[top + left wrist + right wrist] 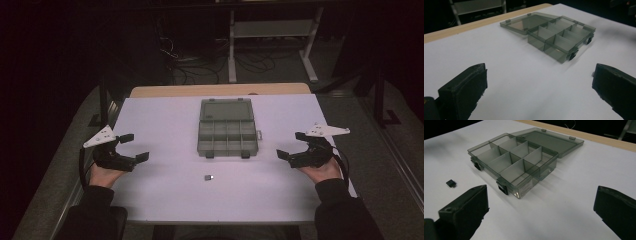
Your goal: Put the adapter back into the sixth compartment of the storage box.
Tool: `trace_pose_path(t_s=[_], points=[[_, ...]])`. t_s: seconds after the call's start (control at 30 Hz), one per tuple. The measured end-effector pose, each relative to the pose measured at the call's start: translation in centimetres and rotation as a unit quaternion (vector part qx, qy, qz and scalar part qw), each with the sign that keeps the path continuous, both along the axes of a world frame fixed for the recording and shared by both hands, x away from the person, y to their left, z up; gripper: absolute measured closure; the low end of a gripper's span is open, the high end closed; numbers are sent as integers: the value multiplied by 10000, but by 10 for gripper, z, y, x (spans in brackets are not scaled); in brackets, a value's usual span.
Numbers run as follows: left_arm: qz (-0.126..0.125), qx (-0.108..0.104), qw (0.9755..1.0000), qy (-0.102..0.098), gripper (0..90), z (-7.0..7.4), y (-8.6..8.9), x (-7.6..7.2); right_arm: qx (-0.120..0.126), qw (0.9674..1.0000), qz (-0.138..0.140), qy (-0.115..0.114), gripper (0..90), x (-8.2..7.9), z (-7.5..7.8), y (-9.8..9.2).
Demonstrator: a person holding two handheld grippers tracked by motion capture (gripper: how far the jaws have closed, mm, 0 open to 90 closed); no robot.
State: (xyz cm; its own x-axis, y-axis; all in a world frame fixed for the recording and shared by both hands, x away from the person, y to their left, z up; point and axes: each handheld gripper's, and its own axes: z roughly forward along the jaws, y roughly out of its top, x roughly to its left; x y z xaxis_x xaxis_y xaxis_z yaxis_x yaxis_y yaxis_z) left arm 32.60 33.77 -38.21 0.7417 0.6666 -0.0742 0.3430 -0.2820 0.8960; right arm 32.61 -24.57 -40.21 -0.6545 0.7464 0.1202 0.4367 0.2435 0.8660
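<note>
I work over a white rectangular tabletop (165, 195) with a pale wooden strip (220, 90) along its far edge; the room beyond is dark, with a white metal frame (310, 55) and loose cables on the floor. My left gripper (133, 147) and my right gripper (290, 145) hover at opposite sides, jaws wide apart, holding nothing. Between them lies an open smoky-grey clear plastic compartment box (226, 136), its lid flat toward the far edge. A small black rectangular part (209, 177) sits on the table nearer me than the box; my right gripper view shows it (451, 183) beside the box's latches.
</note>
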Motion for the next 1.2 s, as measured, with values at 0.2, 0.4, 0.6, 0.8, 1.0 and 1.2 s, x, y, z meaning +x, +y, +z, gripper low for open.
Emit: trace_pose_path(t_s=[0.2,0.4,0.6,0.8,1.0,1.2], points=[[-100,124,9998,68,0,5,-3,-1,-11,10000,25,-14,0,0,0,0],[-220,292,9992,135,0,7,-8,-2,-71,10000,23,-24,0,0,0,-1],[-416,506,9977,159,0,13,-19,-2,-68,10000,30,-38,0,0,0,-1],[-600,753,9951,224,0,19,-28,0,-69,10000,38,-27,0,0,0,-1],[-766,843,9933,212,0,28,-39,1,-70,10000,53,-22,0,0,0,-1],[-944,956,9906,258,0,33,-50,7,-68,10000,69,-2,0,0,0,-1]])
